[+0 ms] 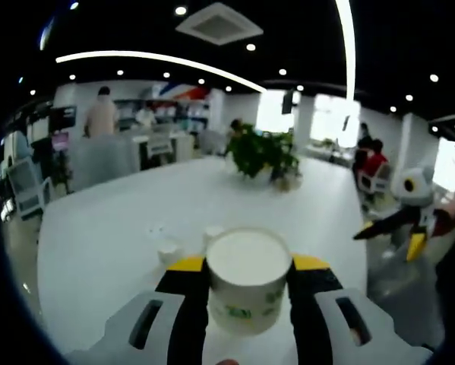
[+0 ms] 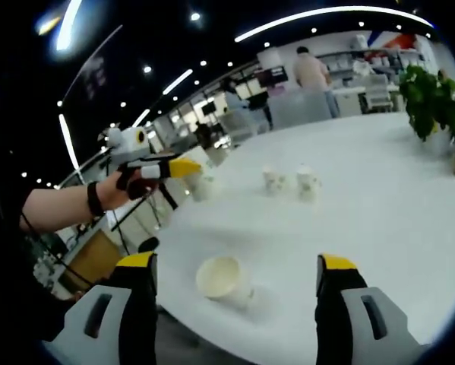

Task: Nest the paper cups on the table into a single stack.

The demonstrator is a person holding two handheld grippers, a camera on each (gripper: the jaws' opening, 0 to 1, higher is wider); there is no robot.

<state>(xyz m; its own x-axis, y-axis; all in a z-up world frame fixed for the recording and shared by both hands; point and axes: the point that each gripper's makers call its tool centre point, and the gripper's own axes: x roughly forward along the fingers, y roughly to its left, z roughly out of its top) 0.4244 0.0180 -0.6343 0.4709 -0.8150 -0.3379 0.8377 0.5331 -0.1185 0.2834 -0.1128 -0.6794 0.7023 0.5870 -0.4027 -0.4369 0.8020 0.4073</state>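
In the left gripper view, my left gripper [image 1: 248, 264] is shut on a white paper cup [image 1: 246, 293] with a green print, its mouth facing the camera. Beyond it, two small paper cups [image 1: 169, 251] [image 1: 212, 233] sit on the white table [image 1: 121, 228]. My right gripper [image 2: 236, 262] is open over the table's near edge, and a lone cup [image 2: 221, 280] lies just ahead between its jaws, untouched. Two more cups [image 2: 273, 179] [image 2: 306, 182] stand mid-table. In the right gripper view, a hand at the left holds the left gripper [image 2: 162, 169] with its cup [image 2: 200, 186].
A potted green plant [image 1: 263, 152] [image 2: 432, 99] stands at the far part of the table. The right gripper [image 1: 394, 222] comes in at the right of the left gripper view. Desks, chairs and people fill the office behind. The table edge [image 2: 212, 319] runs close below the right jaws.
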